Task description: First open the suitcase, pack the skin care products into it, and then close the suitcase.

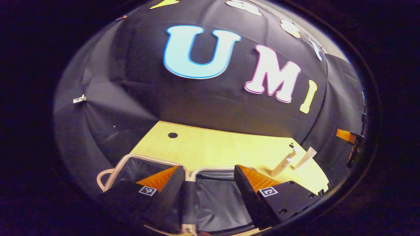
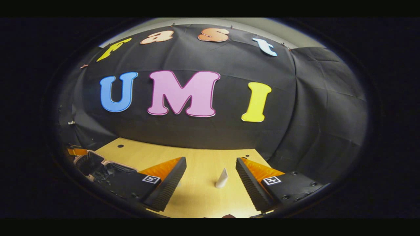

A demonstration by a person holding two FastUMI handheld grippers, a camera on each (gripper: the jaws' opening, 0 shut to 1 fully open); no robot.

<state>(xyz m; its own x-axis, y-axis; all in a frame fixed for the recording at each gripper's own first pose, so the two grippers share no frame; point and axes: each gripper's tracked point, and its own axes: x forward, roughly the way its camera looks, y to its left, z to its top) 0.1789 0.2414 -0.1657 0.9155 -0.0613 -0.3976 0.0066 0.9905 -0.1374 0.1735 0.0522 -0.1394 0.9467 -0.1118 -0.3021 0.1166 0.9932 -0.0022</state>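
The open, dark-lined suitcase (image 1: 210, 196) lies just under my spread left gripper (image 1: 208, 178), while a white upright tube (image 2: 222, 178) stands just beyond my spread right gripper (image 2: 210, 178).

No readable text stands on anything here. Each claw finger carries a small square coded marker (image 1: 147, 190), a pattern and not words; the tubes (image 1: 292, 161) bear no legible label.
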